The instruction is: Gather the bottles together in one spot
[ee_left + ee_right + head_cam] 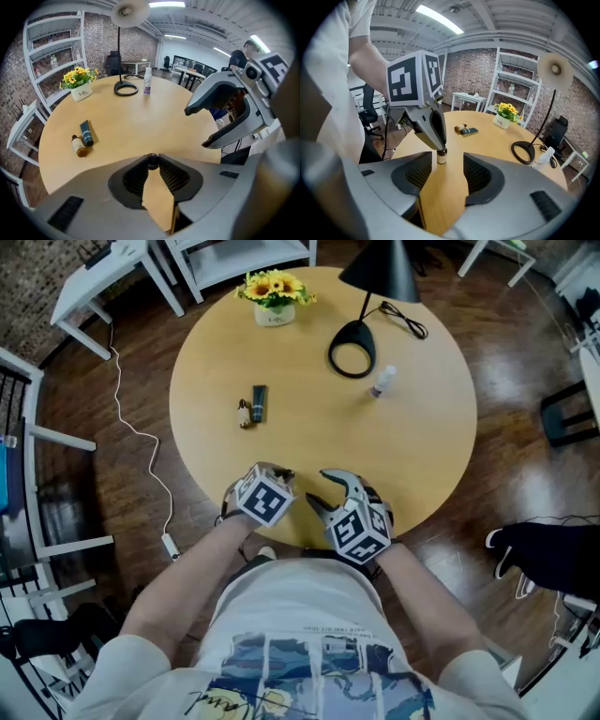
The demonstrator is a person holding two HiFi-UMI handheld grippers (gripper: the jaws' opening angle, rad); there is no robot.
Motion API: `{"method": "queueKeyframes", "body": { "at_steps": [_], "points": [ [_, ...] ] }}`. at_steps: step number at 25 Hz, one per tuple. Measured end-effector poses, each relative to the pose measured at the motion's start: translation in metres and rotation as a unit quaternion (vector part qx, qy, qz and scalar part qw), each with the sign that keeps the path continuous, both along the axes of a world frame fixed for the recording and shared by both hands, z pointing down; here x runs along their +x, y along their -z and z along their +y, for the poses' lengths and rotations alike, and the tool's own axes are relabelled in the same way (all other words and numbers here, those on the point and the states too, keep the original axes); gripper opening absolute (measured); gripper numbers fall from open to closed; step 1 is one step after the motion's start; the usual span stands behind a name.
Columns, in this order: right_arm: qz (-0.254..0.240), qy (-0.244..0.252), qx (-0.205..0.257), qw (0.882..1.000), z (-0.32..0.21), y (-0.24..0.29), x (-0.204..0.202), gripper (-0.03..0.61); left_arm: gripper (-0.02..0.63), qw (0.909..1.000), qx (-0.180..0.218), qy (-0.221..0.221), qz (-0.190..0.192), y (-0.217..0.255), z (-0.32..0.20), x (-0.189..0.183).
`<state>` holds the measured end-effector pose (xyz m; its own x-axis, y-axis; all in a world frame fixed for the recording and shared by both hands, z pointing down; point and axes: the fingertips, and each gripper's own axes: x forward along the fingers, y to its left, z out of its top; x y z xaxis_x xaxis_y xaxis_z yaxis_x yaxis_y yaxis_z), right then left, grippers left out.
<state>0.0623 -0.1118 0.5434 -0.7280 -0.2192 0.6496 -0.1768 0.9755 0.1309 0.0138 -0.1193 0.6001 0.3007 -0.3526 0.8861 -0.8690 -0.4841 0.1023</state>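
1. L gripper [279, 472] is at the near edge of the round worktop [412, 456]; its fingers [433, 124] are pinched on the dark cap of a tiny bottle [441, 157] w/ a pale label; the bottle is upright w/ its base right down at the wood; can't tell if it's actually touching.
2. R gripper [321, 491] is just beside it on the right; its fingers [220, 89] are spread wide w/ nothing gripped; in the right gripper view the tiny bottle shows in the gap past the tips, and they aren't touching it.
3. Brown bottle [246, 414] lies on its side left of centre, right next to a dark tube [259, 401]; the pair sits roughly parallel and well apart from both grippers.
4. White spray bottle [382, 381] stands upright on the far right part of the worktop, just beside the ring base of the black lamp [353, 351]; it's well apart from the brown bottle and from the tiny bottle too.
5. Lamp shade hangs over the far side; a black cable [405, 317] lies behind the base.
6. Flower pot [275, 313] w/ yellow flowers is at the far edge, left of the lamp.
7. Head view has both forearms coming in from the bottom, grippers close together but not touching.
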Motion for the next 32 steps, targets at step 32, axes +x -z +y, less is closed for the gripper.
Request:
{"method": "queueKeyframes", "body": {
  "at_steps": [32],
  "points": [
    [0.147,0.102,-0.019,0.984,0.007,-0.062,-0.073,0.095,0.118,0.9886,0.026,0.126,0.079,0.021,0.089,-0.08]
  ]
}}
